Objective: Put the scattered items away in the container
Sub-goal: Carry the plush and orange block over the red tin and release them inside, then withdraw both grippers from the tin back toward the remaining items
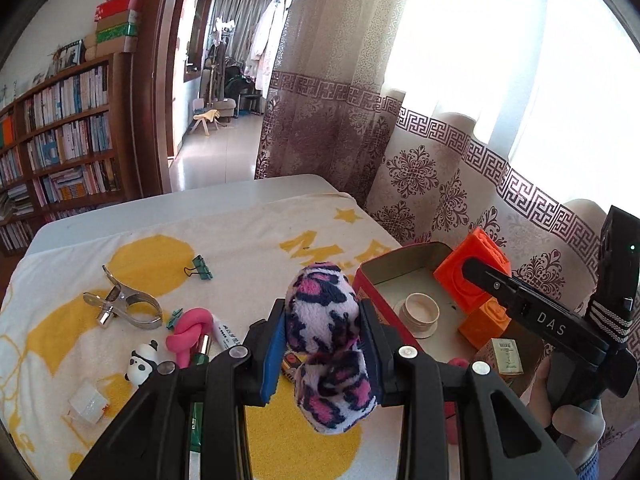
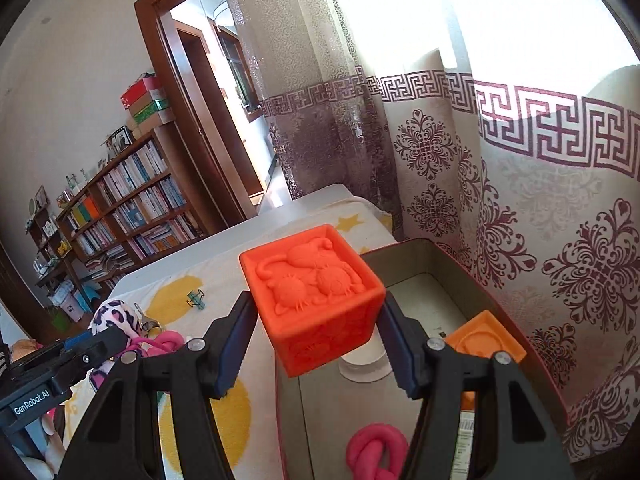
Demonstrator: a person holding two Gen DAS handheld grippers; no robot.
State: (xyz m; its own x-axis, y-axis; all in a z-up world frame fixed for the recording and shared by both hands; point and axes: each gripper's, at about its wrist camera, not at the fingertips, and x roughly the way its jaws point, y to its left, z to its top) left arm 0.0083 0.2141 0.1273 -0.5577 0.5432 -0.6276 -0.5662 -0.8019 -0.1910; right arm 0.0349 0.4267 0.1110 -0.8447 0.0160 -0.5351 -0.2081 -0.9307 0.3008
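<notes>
A book-lined room with patterned curtains surrounds my table (image 1: pixel 224 196), spread with a yellow-and-white blanket (image 1: pixel 248 240). The red tin container (image 1: pixel 370 292) sits at its curtain side, already holding a small orange block (image 2: pixel 486 338) and a white jar (image 1: pixel 418 310). My right gripper (image 2: pixel 316 332) clamps an orange cube (image 2: pixel 316 300) by opposite flat faces above the tin; it looks light and slightly yielding, easy to hold square. My left gripper (image 1: pixel 322 332) pinches a leopard-print plush scrunchie (image 1: pixel 324 340) just beside the tin: soft, squashy, best squeezed mid-body. "DAS" and "GenRobot.AI" are printed on the grippers.
</notes>
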